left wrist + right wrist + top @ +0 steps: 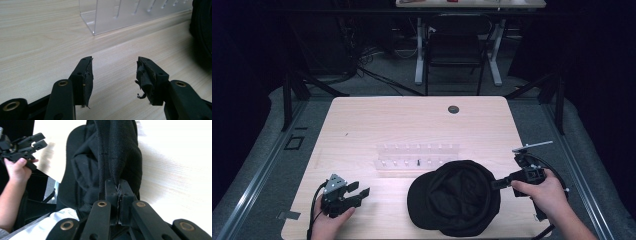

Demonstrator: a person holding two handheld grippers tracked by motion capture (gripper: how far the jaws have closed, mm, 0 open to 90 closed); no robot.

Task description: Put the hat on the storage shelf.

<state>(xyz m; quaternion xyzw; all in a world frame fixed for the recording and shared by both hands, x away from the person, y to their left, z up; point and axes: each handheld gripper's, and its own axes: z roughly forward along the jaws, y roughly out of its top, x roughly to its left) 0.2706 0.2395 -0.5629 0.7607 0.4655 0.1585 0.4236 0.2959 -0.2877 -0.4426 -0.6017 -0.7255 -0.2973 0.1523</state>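
Cap [455, 197] lies near on the surface [362, 130], its right rim clamped in the right tongs [495, 184], left tongs [360, 192] apart and empty; thin cloth grip may slip if pulled.

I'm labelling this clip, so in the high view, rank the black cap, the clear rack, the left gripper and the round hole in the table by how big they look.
Largest to smallest in the high view:
1. black cap
2. clear rack
3. left gripper, though it sits nearer the camera, which flatters it
4. round hole, farthest away and plainly smallest
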